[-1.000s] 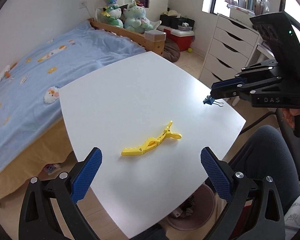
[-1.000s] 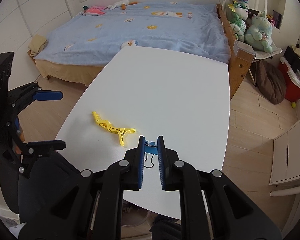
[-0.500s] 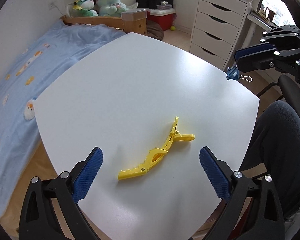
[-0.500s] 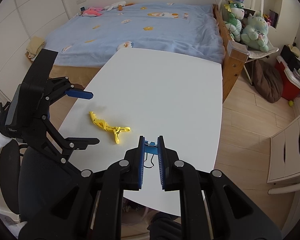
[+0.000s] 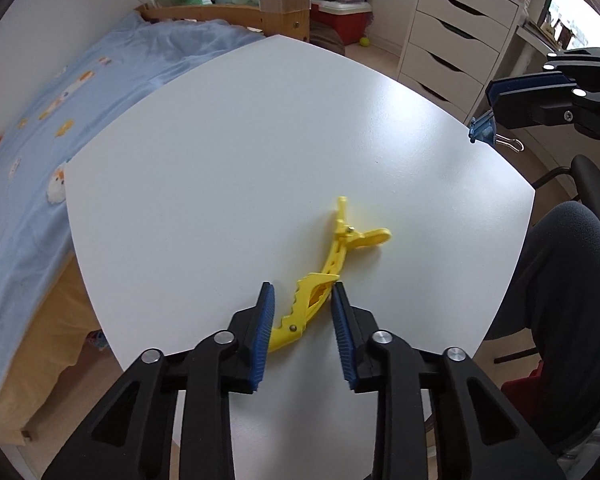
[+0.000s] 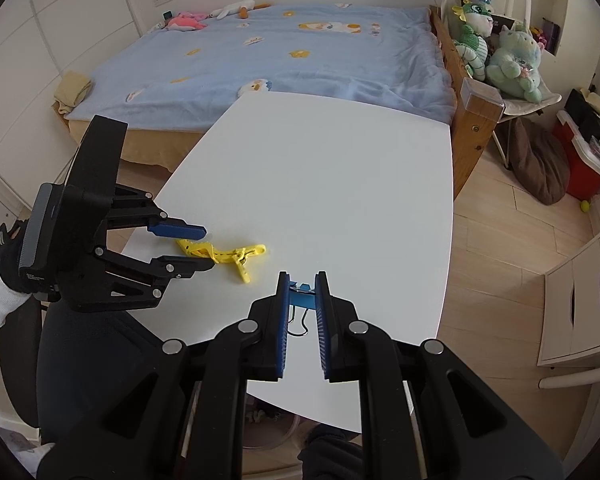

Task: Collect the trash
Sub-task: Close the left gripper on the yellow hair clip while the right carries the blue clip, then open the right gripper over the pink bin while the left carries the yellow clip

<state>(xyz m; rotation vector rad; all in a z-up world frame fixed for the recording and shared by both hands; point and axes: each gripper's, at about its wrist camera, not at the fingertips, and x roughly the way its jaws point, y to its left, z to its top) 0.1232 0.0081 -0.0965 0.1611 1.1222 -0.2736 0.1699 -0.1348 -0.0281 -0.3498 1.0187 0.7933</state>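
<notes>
A yellow hair clip (image 5: 332, 268) lies on the white table (image 5: 240, 160) near its front edge. My left gripper (image 5: 302, 296) has its jaws narrowed around the clip's toothed end, the right pad touching it and a small gap at the left pad. It also shows in the right wrist view (image 6: 202, 246), with the clip (image 6: 228, 255) between its fingers. My right gripper (image 6: 302, 284) is shut on a blue binder clip (image 6: 303, 299) and holds it above the table's near edge. The binder clip (image 5: 485, 131) shows at the right in the left wrist view.
A bed with a blue blanket (image 6: 300, 52) stands behind the table. White drawers (image 5: 452, 48) stand at the right, and a red cooler (image 5: 342, 22) and plush toys (image 6: 496, 52) at the back. A bin (image 6: 268, 432) sits under the table's front edge beside a dark chair (image 5: 560, 300).
My left gripper has moved forward and down over the hair clip and its jaws have closed in from wide open around the clip's end. The right gripper has kept hold of the binder clip.
</notes>
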